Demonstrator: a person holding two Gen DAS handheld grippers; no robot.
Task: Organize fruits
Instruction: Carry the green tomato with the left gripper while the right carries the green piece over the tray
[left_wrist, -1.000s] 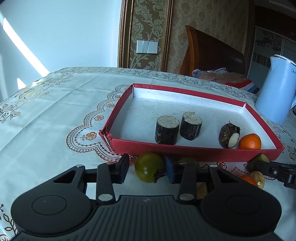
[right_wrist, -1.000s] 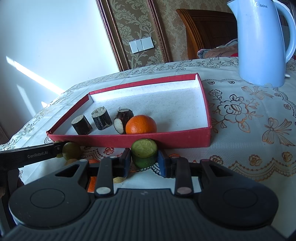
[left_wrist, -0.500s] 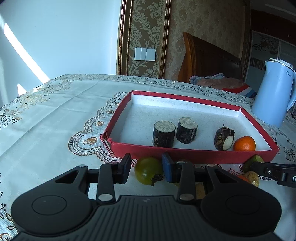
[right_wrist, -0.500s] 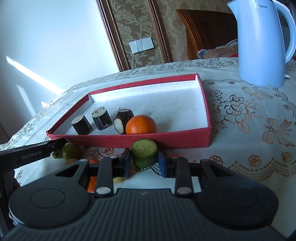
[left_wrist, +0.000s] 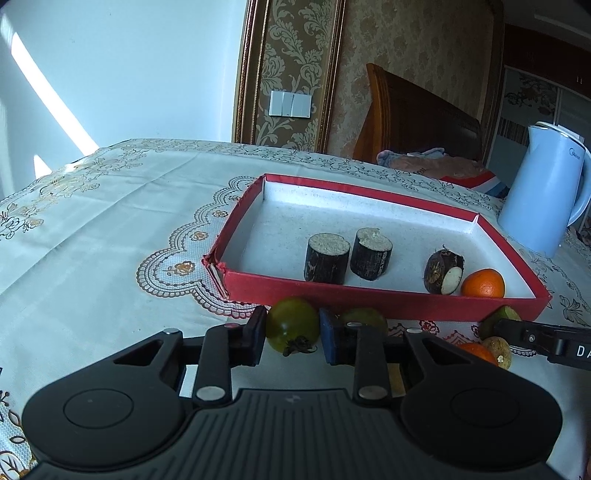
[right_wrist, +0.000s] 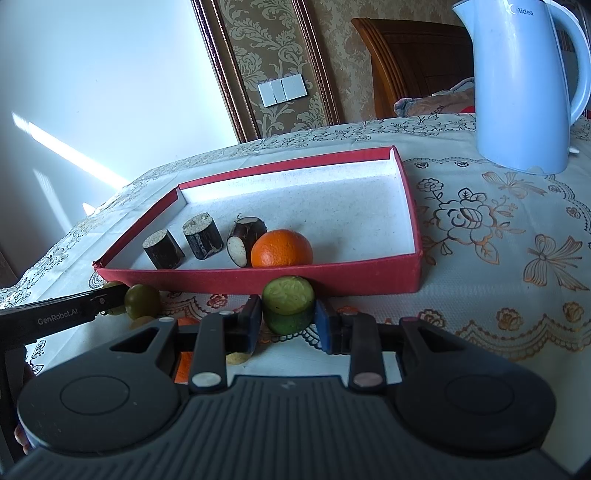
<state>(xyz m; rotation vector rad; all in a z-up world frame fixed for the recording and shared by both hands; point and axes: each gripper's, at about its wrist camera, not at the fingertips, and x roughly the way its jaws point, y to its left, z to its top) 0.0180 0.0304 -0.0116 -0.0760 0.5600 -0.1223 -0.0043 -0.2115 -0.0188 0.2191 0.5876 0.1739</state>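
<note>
Left wrist view: my left tool (left_wrist: 292, 334) pinches a green tomato (left_wrist: 291, 325) across its widest part, pads touching both flanks, calyx facing me, just outside the near wall of the red tray (left_wrist: 369, 293) on the surface. I judge it light, smooth-skinned and bruisable, so moderate pressure at the equator is correct; more would split it. Inside the tray stand two dark cut cylinders (left_wrist: 347, 256), a halved dark root piece (left_wrist: 443, 272) and an orange (left_wrist: 483, 283). Right wrist view: my right tool (right_wrist: 288, 321) brackets a green flat-topped fruit piece (right_wrist: 289, 304) by its curved sides; pads appear to touch, though I cannot confirm firm pressure. It looks firm and light; the flat faces offer no better hold. Another green tomato (right_wrist: 142, 301) lies loose near the tray's wall.
</note>
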